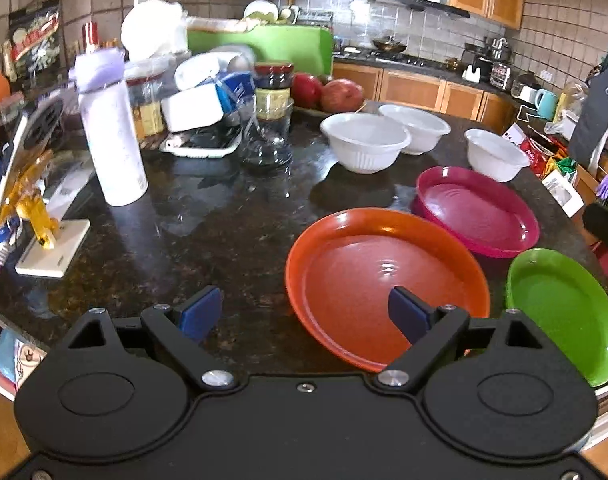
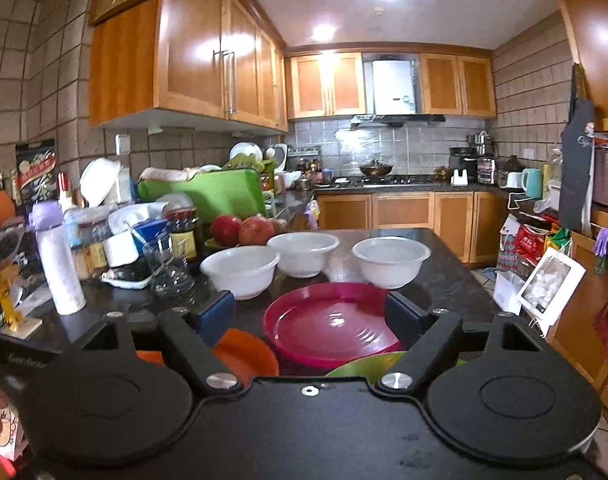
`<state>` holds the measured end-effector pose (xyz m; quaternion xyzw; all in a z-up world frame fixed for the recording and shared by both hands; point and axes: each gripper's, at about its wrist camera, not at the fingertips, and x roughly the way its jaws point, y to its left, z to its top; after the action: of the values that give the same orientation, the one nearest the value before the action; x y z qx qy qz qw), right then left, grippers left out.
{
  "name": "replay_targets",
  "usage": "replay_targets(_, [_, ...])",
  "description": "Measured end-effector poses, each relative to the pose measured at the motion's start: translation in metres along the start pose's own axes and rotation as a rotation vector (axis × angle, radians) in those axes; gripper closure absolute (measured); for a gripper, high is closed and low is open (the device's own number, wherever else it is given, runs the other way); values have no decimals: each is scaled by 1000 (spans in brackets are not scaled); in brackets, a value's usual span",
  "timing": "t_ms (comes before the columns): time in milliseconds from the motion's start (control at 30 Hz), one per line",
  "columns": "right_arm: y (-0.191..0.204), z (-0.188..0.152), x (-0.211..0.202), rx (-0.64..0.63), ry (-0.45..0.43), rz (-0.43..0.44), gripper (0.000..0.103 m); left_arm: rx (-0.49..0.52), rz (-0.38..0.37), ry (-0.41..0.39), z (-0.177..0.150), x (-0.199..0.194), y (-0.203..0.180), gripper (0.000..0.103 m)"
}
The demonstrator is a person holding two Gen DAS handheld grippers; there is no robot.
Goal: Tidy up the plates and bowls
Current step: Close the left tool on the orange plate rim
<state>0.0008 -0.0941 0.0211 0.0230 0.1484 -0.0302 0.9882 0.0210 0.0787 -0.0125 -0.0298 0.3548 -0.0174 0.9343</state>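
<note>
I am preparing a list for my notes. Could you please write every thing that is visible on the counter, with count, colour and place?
bowls: three, white, back of the counter, empty.
pink plate: one, in front of the bowls.
orange plate: one, near edge, left of the green one.
green plate: one, near right corner.
bottle: one, white with purple lid, left side, upright.
pomegranates: at least two, red, behind the bowls.
cutting board: one, green, far back.
left gripper: black, blue pads, open, empty.
right gripper: same, open, empty.

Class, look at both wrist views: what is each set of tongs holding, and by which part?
Nothing is held. The left tongs and the right tongs both stand open above the plates.
</note>
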Motion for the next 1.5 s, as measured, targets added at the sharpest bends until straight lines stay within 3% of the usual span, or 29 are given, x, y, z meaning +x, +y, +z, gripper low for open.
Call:
replay_targets(233, [13, -7, 21, 32, 100, 30, 17, 77, -35, 37, 1, 18, 4, 17])
replay_targets(333, [24, -11, 31, -7, 117, 12, 18, 101, -77, 72, 4, 27, 7, 25])
replay_targets(400, [31, -12, 41, -35, 142, 14, 35, 118, -94, 84, 6, 34, 9, 25])
replay_targets(467, [36, -13, 52, -47, 179, 19, 45, 142, -98, 94, 8, 39, 10, 27])
replay_targets(567, [44, -16, 69, -62, 227, 2, 50, 162, -114, 120, 13, 49, 13, 34])
replay_targets(767, [48, -24, 102, -63, 331, -42, 77, 173, -122, 134, 20, 65, 21, 37])
replay_targets(1133, [45, -34, 118, -71, 404, -76, 87, 186, -171, 173, 21, 80, 25, 50])
replay_targets(1433, [48, -36, 119, -59, 424, -77, 92, 174, -191, 164, 19, 77, 25, 73])
replay_targets(1500, [48, -36, 118, -45, 426, -71, 92, 172, -176, 161, 19, 76, 26, 82])
